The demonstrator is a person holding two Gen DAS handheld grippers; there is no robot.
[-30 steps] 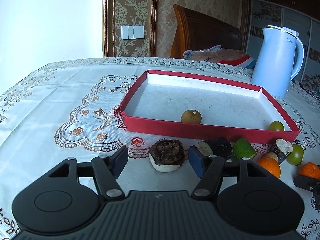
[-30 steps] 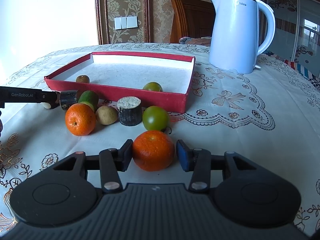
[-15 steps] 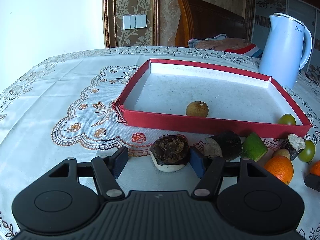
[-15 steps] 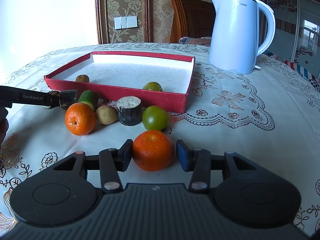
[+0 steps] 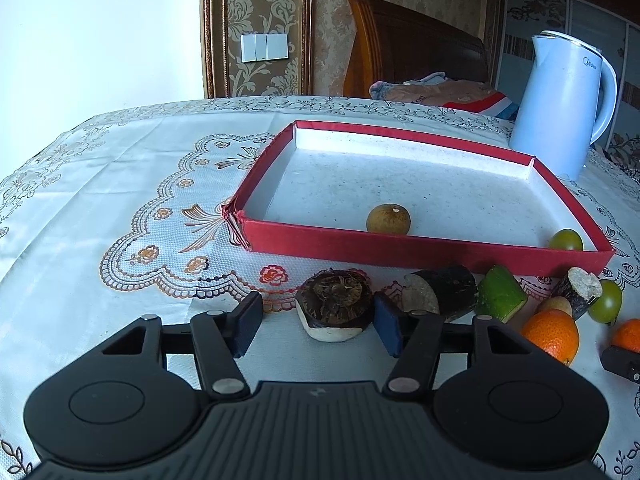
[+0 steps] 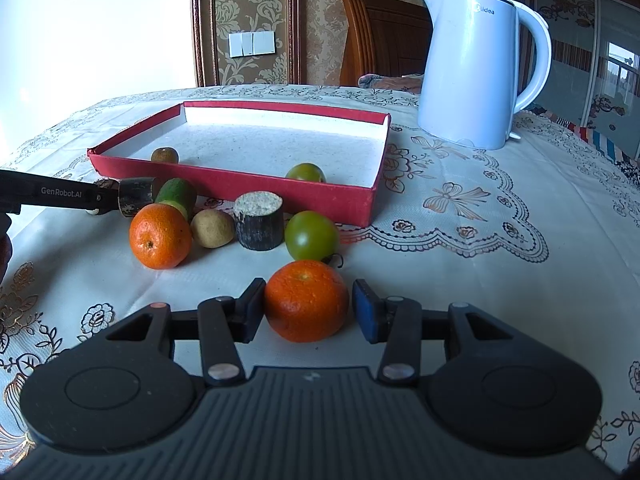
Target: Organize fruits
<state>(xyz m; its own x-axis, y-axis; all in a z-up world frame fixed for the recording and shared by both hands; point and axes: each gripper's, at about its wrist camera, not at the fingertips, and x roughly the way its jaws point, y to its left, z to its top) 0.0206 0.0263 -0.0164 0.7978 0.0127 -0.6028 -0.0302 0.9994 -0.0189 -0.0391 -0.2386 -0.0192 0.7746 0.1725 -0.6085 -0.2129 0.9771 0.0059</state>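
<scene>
Closing left tongs (image 5: 316,322) evenly on the dark round water chestnut with white base (image 5: 335,305), bottom centre, pads not yet clamped, while right tongs (image 6: 307,310), slightly spread, flank the orange tangerine (image 6: 306,305), clear of the red shallow tray (image 5: 420,242).

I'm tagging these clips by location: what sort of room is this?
Probably a home dining area or bedroom: a lace-patterned tablecloth, an electric kettle, a carved wooden headboard or chair back and ornate wallpaper.

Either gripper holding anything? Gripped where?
Nothing clearly held. Left gripper: jaws just closing, bracketing the dark-topped fruit, gap at one pad. Right gripper flanks an orange at its sides; grip cannot be told.
</scene>
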